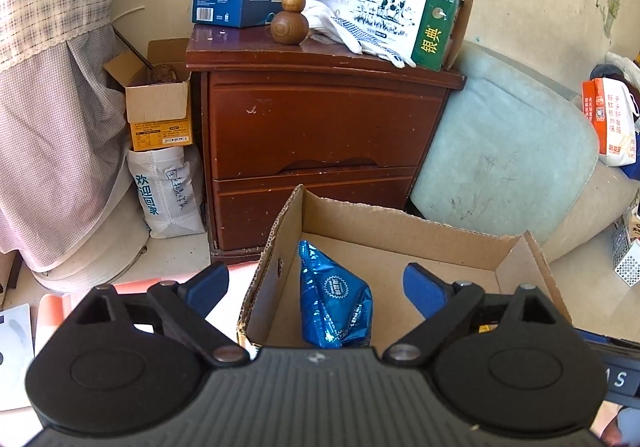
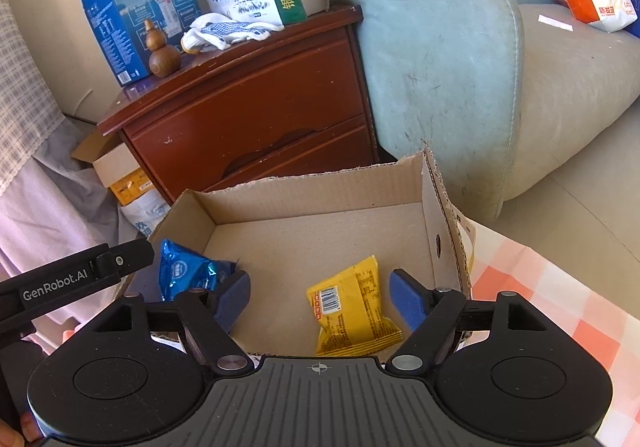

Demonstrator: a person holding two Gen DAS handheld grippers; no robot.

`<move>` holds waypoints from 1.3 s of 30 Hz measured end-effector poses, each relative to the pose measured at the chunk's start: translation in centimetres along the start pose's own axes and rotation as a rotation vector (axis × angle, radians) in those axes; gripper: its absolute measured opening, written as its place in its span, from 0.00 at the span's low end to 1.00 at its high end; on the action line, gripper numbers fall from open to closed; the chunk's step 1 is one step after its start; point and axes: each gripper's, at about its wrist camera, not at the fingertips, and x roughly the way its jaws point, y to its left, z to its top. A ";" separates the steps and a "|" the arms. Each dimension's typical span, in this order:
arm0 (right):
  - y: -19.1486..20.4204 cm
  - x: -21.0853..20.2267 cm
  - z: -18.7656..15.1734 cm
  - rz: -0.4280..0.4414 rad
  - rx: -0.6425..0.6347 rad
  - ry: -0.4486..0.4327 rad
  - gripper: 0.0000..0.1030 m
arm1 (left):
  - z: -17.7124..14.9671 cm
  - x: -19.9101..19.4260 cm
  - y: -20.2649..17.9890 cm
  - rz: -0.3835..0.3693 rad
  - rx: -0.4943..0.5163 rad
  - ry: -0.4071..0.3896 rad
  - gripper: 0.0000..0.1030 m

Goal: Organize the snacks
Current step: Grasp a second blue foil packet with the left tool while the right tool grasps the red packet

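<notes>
Left claw is spread wide over the cardboard box. A blue snack packet leans on the box's left wall, with a brown nightstand behind.

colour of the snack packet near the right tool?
Yellow, with a barcode patch; the snack packet lies in the cardboard box. Clearest in the right wrist view.

The box stands on a pink checked cloth. On the box floor lie a blue packet and a yellow packet, well apart.
</notes>
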 end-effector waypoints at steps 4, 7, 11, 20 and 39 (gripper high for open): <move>0.6 -0.9 -0.6 0.023 -0.036 0.012 0.80 | -0.2 -1.1 0.9 0.019 0.005 0.009 0.91; 1.1 -1.3 -1.1 0.036 -0.062 0.030 0.81 | -0.5 -2.1 1.3 0.039 0.037 0.005 0.91; 1.7 -1.8 -1.8 0.052 -0.101 0.051 0.81 | -0.8 -3.2 2.3 0.066 0.047 0.016 0.92; 3.0 -2.4 -3.4 0.097 -0.168 0.108 0.81 | -2.1 -5.8 5.2 0.100 0.015 0.049 0.92; 3.7 -1.8 -7.0 0.092 -0.317 0.261 0.82 | -5.6 -2.7 9.3 0.131 -0.019 0.205 0.93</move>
